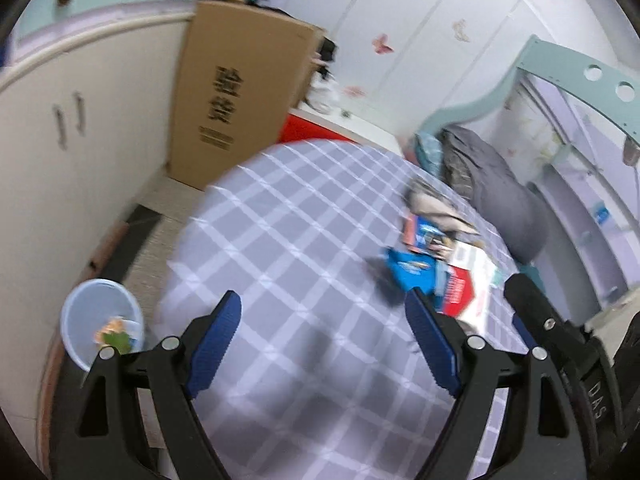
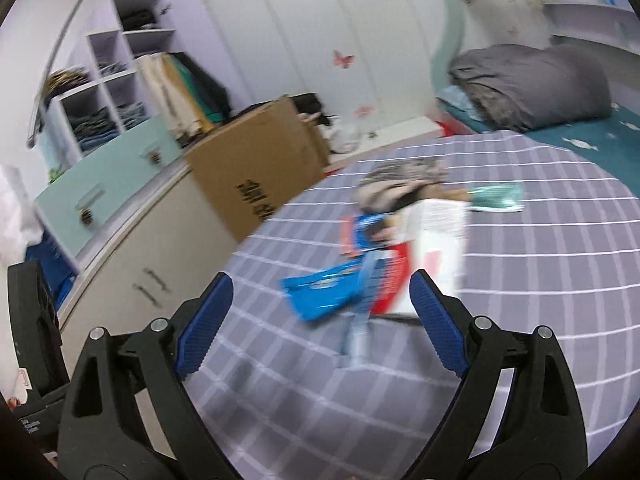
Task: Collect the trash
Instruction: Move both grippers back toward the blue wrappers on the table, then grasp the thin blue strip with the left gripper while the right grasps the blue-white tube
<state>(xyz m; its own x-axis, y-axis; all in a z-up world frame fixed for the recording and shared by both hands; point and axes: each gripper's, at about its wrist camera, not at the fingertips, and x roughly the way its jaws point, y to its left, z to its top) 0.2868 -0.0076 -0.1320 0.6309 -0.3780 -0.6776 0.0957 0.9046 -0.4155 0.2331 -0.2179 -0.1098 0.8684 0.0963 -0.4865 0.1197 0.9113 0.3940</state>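
Right wrist view shows the right tool [image 2: 322, 300] released, its blue pads spread wide and nothing between them, hovering above a bed [image 2: 540, 280] covered in a grey checked sheet. The trash lies in a loose heap on that sheet, just ahead of the tool: a blue foil wrapper [image 2: 320, 292] nearest, a white and red paper bag [image 2: 436, 240] partly over it, a red and blue packet [image 2: 358, 234] behind, and a teal wrapper [image 2: 498, 196] further back. Everything is blurred, so print and edges cannot be read.

Left wrist view shows the left tool [image 1: 324, 320] likewise released and empty above the sheet, with the same heap off to its right and a pale bin [image 1: 80, 312] on the floor beside the bed, already holding some scraps.

Judging by their look, these pieces are thin, very light and limp. The foil wrapper is probably slick and will crumple rather than resist, so a free corner or raised edge is the place to pinch, not the flat middle, where the pads would also catch the sheet. The paper bag seems stiffer; its standing upper edge offers a good hold. Light pieces may flutter or slip out if gripped too shallowly.
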